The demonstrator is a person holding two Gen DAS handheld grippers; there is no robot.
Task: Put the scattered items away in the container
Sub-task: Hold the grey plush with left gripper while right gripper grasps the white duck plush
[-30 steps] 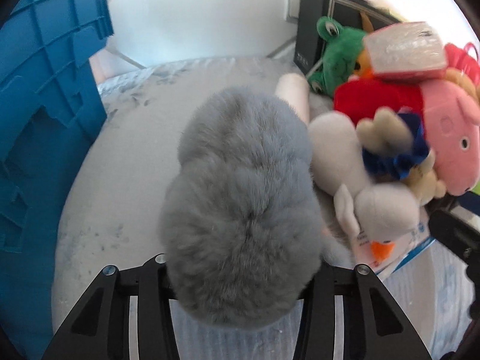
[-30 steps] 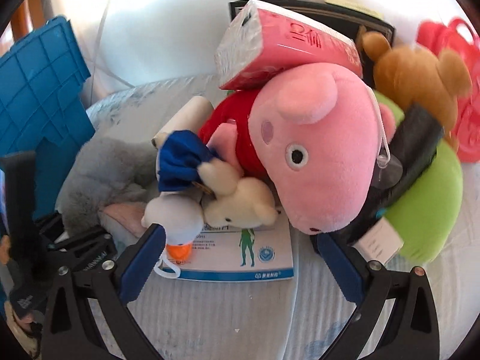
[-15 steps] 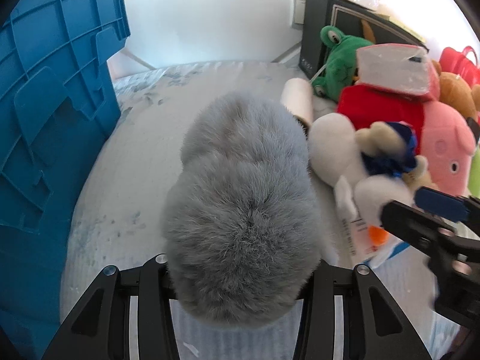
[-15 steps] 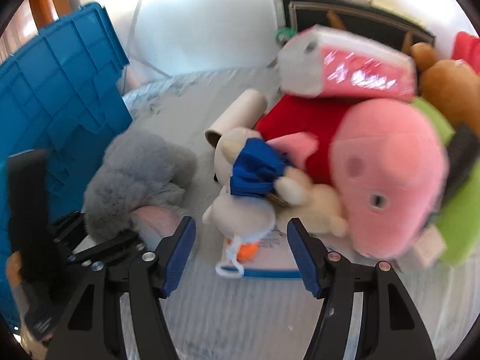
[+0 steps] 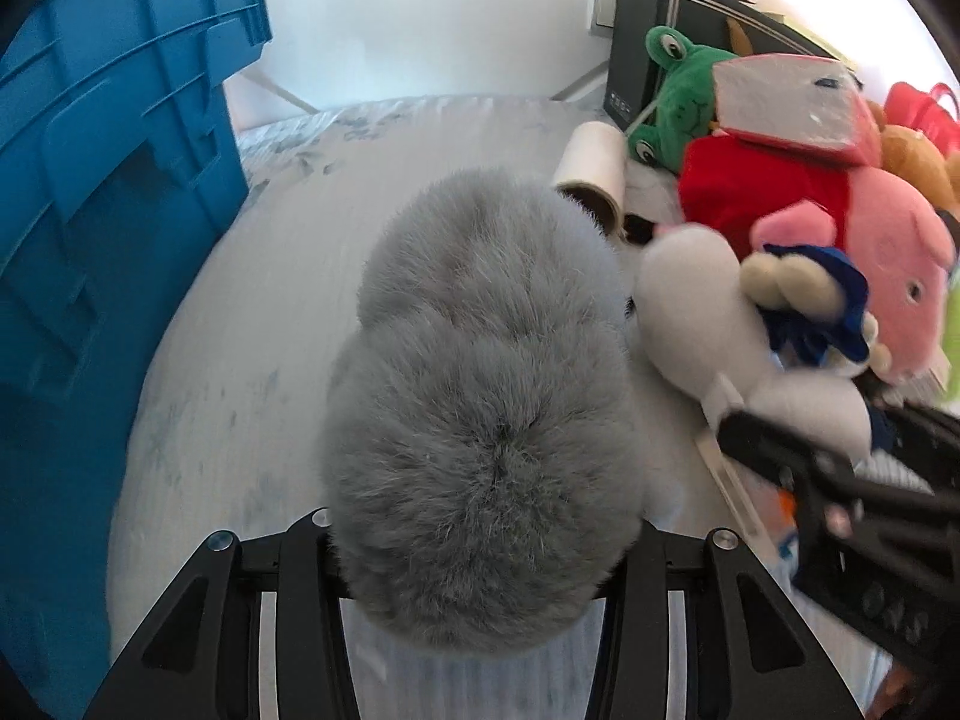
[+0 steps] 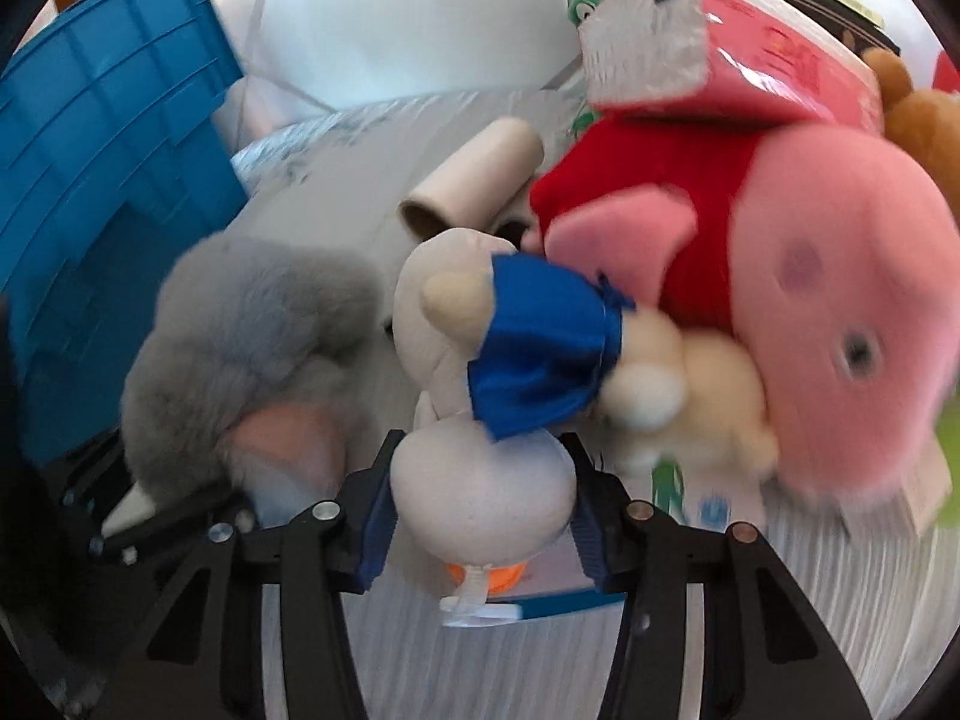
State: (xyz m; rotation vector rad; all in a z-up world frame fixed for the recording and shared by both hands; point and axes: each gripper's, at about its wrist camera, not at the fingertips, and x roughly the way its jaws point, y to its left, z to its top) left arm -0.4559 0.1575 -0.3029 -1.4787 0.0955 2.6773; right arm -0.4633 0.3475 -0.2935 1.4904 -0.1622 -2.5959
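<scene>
- Blue crate (image 5: 114, 252): stands at the left edge of the bed (image 5: 252, 360), upright wall facing the toys; both held toys lie to its right, the grey one nearer.
- Grey furry toy (image 5: 486, 420): clamped at its near end by the left claw (image 5: 480, 570), long axis running straight away from the claw, just beside the crate.
- White duck toy (image 6: 480, 480): head sits between the blue pads of the right claw (image 6: 480, 516), whose jaws have just been closing and now press on it; body extends away into the pile, against the pink pig (image 6: 840, 312).
</scene>
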